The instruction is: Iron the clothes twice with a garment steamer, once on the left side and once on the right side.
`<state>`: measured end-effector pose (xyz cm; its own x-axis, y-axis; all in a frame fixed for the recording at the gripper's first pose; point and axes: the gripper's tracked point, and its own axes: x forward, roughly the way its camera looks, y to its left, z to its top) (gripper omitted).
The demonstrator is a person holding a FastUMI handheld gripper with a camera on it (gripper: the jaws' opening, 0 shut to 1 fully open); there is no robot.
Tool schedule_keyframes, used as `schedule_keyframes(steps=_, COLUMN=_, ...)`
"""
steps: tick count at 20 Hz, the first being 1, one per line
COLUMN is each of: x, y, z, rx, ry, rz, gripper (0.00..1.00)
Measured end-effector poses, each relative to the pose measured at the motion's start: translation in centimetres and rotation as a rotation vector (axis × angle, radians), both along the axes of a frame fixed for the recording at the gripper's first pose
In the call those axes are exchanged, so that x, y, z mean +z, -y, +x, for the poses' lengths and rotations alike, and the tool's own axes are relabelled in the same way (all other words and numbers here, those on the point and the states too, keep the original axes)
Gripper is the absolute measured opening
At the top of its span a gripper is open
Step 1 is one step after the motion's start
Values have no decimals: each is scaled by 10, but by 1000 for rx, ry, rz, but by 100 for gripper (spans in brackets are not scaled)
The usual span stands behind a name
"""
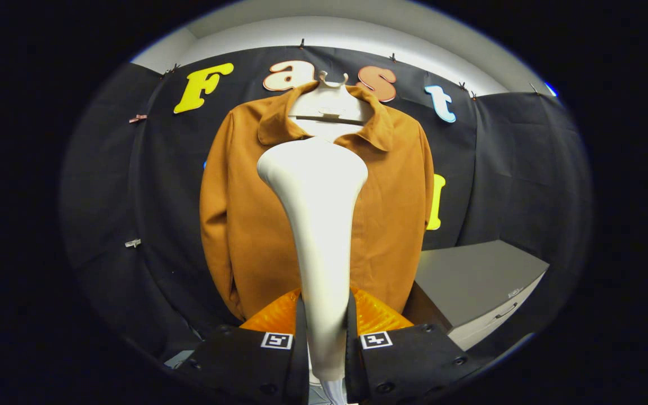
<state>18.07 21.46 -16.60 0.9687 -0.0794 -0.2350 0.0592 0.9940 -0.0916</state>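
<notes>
The garment steamer (317,225) is held upright between the two fingers of the gripper (326,337), which are closed on its slim handle, one finger pressed against each side. The handle is seen rising from between the fingers and widening into a broad, rounded head, which is set in front of the upper chest of the jacket (245,225), just below the collar (279,121). Whether the head is touching the cloth or is held a little apart from it cannot be told from this angle. A square marker (277,340) is carried on the top of each finger.

The jacket, a rust-brown one with a folded collar, is hung on a pale hanger (331,107) against the black cloth wall (498,163) of the booth. It is seen from the front, with both sleeves hanging straight down at its sides. The steamer is placed roughly along the jacket's middle line, so that the cloth is left showing to either side of it.

A grey cabinet (470,281) with a drawer handle on its front is stood beside the jacket's lower hem, to one side of the fingers and beyond them. Small clips (133,243) are pinned to the wall cloth on the other side.
</notes>
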Motion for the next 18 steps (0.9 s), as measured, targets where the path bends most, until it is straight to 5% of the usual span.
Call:
schedule_keyframes(steps=11, x=-27, y=-32, z=71, rx=-41, ry=0, rz=-84, gripper=29)
schedule_keyframes(steps=18, x=-55, y=-26, z=72, rx=-68, ry=-3, rz=-121, gripper=29)
